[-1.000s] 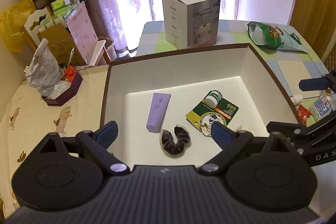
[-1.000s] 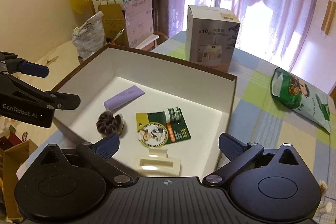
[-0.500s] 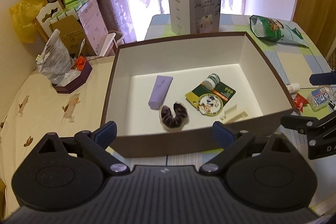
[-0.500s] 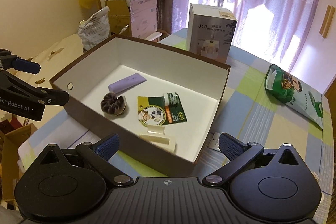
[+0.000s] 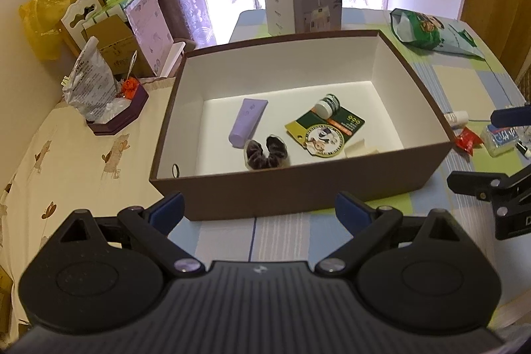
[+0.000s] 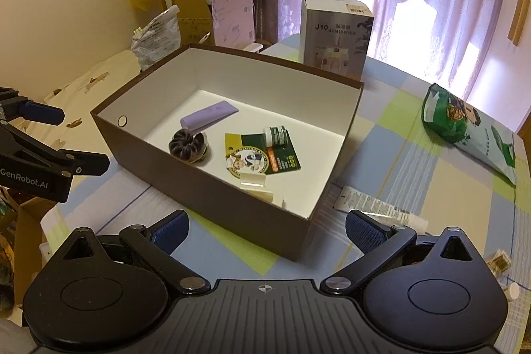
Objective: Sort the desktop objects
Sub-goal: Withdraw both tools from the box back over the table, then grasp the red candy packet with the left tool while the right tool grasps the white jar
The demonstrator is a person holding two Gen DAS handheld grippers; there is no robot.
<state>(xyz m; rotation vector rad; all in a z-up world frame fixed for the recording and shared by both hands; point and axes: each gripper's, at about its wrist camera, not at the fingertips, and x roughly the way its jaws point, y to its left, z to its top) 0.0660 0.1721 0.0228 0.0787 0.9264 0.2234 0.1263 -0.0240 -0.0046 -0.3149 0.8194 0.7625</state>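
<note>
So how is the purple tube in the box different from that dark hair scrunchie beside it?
The purple tube is pale, smooth and long, lying flat; the scrunchie is dark, ruffled and ring-shaped. The tube lies farther from the near wall than the scrunchie. Both rest on the white floor of the brown box.

A: Where's your left cam looking from?
B: Just back of the brown box (image 5: 298,188), near its long front wall, facing the curtains.
A: And your right cam?
B: Near the box's right front corner, angled left. Both views share box interior & humidifier carton (image 6: 337,35).
</note>
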